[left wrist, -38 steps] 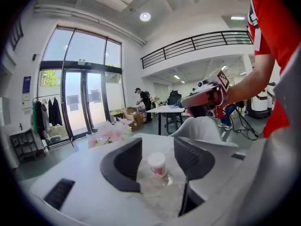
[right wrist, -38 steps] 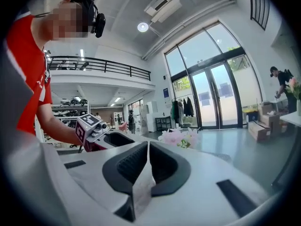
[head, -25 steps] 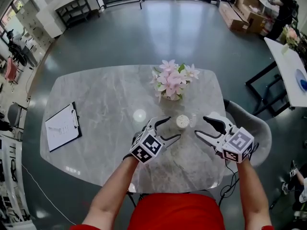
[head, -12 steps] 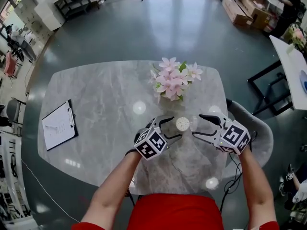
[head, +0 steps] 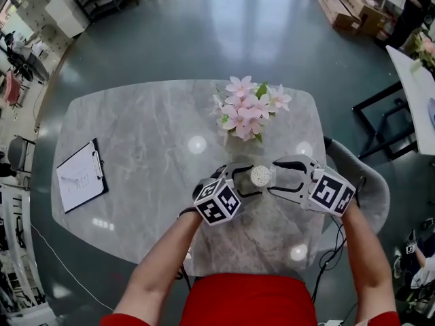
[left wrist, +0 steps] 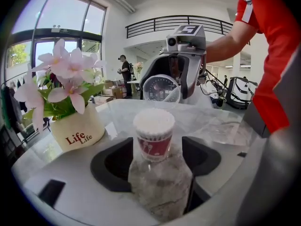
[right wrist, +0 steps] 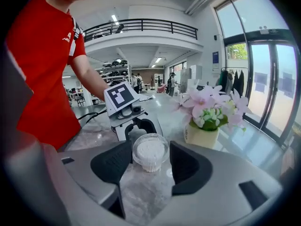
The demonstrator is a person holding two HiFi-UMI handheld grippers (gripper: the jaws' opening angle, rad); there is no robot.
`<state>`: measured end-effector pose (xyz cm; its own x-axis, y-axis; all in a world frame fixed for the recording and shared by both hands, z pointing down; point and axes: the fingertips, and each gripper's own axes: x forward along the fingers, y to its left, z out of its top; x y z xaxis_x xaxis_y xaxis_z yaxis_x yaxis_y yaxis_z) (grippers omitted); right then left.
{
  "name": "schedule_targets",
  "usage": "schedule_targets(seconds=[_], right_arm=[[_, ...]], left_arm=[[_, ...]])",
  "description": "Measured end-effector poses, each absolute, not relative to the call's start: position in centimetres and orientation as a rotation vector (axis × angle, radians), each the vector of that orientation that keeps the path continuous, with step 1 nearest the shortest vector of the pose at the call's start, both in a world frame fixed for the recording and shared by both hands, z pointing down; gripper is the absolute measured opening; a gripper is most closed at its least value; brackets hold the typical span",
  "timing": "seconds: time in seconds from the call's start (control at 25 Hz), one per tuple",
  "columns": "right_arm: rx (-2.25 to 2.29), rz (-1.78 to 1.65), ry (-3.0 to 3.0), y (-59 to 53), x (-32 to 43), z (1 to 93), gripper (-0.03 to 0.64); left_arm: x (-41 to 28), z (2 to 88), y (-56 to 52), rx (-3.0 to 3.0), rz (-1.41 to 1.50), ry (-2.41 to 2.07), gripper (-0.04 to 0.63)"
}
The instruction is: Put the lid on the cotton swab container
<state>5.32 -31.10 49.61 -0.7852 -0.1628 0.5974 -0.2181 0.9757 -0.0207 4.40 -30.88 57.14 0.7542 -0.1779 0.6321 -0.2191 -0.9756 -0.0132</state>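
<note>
The cotton swab container (head: 259, 176), a small clear tub with a red label and white swab tips showing, stands upright on the marble table (head: 149, 134). It sits between the tips of my left gripper (head: 250, 182), whose jaws are open with a gap on each side of the container (left wrist: 154, 133). The clear round lid (left wrist: 161, 87) is on edge just beyond the container, facing it. My right gripper (head: 272, 176) has just been closing with the lid (right wrist: 150, 147) between its jaws, and the pads meet its rim. The container shows through the lid.
A white pot of pink flowers (head: 246, 111) stands just behind the container, near both grippers. A clipboard (head: 80, 176) lies at the table's left edge. A grey chair (head: 370, 182) is tucked in at the right. The table's near edge is close under my forearms.
Both grippers have come down and inward until their tips flank the container. The right gripper has rolled, and its jaws have drawn in around the lid.
</note>
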Motion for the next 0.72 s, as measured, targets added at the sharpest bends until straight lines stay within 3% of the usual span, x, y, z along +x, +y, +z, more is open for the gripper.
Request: schedule_targets(seconds=[0.72], right_arm=[[0.175,0.066,-2.286,-31.6,1.2,52.6,0.254]], left_arm=[[5.2,57.4,-31.1,2.904,1.015,-0.304,0.339]])
